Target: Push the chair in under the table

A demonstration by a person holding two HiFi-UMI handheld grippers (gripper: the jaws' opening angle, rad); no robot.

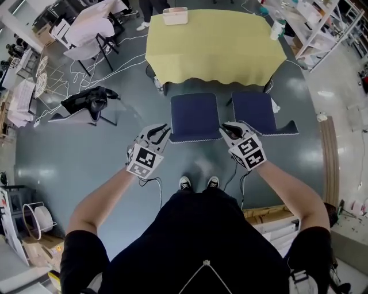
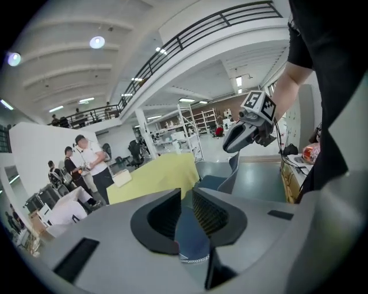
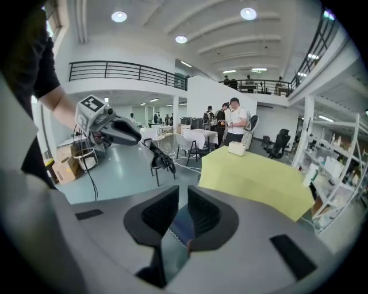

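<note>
The left gripper [image 1: 162, 131] has its jaws a little apart, leaving a narrow slit with nothing pinched. Through that slit, in the left gripper view, show the blue fabric and white-stitched edge of the chair [image 1: 195, 116]. The right gripper [image 1: 226, 128] has its jaws all but pressed together, also on nothing, with only a sliver of the same blue showing between them.

The chair stands just ahead of both pairs of jaws and between them. One near corner of its back is just beside the left jaws and the other just beside the right jaws. I cannot tell whether either touches it.

Beyond the chair, straight ahead of the jaws, is the desk [image 1: 215, 43] under a yellow cloth. The chair's far edge is near the cloth's hem, and its seat is out in the open. A second blue chair [image 1: 259, 112] stands to the outer side of the right jaws. A white box [image 1: 175, 15] sits on the desk's far edge.
</note>
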